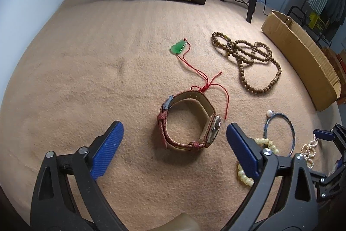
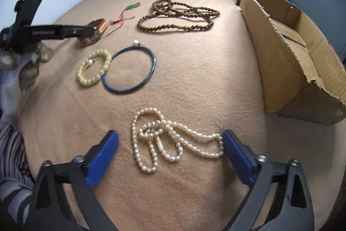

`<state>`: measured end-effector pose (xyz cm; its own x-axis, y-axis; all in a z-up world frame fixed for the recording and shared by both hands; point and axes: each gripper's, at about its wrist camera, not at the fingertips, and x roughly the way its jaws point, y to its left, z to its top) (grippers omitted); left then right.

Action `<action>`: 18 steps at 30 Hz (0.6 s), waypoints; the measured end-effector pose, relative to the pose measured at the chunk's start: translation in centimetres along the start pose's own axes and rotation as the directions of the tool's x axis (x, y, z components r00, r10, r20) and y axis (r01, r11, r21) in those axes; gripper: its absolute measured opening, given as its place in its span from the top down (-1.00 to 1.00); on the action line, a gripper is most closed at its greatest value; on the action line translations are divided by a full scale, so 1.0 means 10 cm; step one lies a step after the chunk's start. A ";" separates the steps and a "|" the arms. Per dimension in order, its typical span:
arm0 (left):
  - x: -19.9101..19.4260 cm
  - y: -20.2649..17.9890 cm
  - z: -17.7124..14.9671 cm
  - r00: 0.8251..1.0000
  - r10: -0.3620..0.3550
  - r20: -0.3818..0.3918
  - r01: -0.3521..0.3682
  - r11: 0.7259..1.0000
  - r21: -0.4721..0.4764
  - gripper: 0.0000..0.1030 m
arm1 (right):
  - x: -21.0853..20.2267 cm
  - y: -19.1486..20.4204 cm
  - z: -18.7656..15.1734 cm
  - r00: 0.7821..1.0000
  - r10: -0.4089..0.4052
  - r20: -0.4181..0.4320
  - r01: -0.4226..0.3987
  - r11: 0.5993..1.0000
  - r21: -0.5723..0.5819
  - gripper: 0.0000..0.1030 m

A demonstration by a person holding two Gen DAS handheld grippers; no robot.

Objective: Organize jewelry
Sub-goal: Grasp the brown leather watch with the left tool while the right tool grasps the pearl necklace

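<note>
the cardboard box [image 2: 287,47] is the landmark here; it stands open at the right edge of the tan blanket [image 1: 86,79], probably as the place where the jewelry should go.

the left gripper [image 1: 175,144] has its fingers wide apart, with the red-strap watch [image 1: 190,122] lying between them, far to the left of the box. the watch stands on the edge of its closed strap, so the loop gives a good place to pinch. nothing is touched yet.

the right gripper [image 2: 170,155] is also spread open, around the pearl necklace [image 2: 170,138], which lies in a loose heap nearest to the box's front corner. its right finger seems to touch the end of the strand.

further from the box lie the blue bangle [image 2: 129,70] and the yellow bead bracelet [image 2: 93,70], touching each other. the brown bead necklace [image 2: 179,14] lies beside the box's far end, and the green pendant [image 1: 178,48] with its red cord lies beyond it.

i judge both hands are preparing to grasp.
</note>
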<state>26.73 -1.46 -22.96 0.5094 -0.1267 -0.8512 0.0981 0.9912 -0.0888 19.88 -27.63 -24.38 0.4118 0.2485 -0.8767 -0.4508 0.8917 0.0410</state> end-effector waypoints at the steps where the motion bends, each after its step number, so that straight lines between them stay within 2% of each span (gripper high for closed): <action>1: 0.01 -0.01 -0.01 1.000 0.004 -0.004 -0.004 1.000 0.001 -0.76 | 0.00 0.01 0.00 1.000 -0.019 -0.008 0.019 1.000 -0.010 -0.64; 3: 0.04 -0.01 -0.03 1.000 0.009 -0.014 -0.009 1.000 0.002 -0.62 | -0.01 0.00 0.00 0.999 -0.034 -0.017 0.033 0.999 -0.014 -0.40; 6: 0.05 -0.02 -0.05 1.000 0.007 -0.015 -0.007 1.000 0.007 -0.53 | -0.04 0.00 0.02 0.998 -0.048 -0.029 0.047 0.998 -0.036 -0.09; 8: 0.04 -0.03 -0.05 1.000 0.000 -0.012 0.000 1.000 0.011 -0.42 | -0.06 0.04 0.03 0.998 -0.055 -0.042 0.053 0.997 -0.058 0.05; 12: 0.02 -0.03 -0.05 1.000 -0.014 -0.007 0.014 1.000 0.008 -0.13 | -0.07 0.10 0.06 0.996 -0.074 -0.054 0.070 0.994 -0.079 0.45; 13: 0.02 -0.03 -0.05 1.000 -0.015 -0.007 0.015 1.000 0.002 -0.13 | -0.08 0.11 0.06 0.995 -0.083 -0.055 0.079 0.994 -0.082 0.51; 15: 0.01 -0.01 -0.05 1.000 -0.021 -0.006 0.021 1.000 -0.005 -0.11 | -0.08 0.12 0.07 0.994 -0.093 -0.055 0.089 0.993 -0.080 0.78; 18: -0.02 0.00 -0.06 1.000 -0.021 0.000 0.021 1.000 -0.008 -0.09 | -0.09 0.14 0.08 0.994 -0.098 -0.052 0.093 0.993 -0.078 0.82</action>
<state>26.13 -1.37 -23.14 0.5071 -0.1470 -0.8493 0.1017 0.9887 -0.1104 19.54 -26.33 -23.18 0.4121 0.1402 -0.9003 -0.4704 0.8790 -0.0784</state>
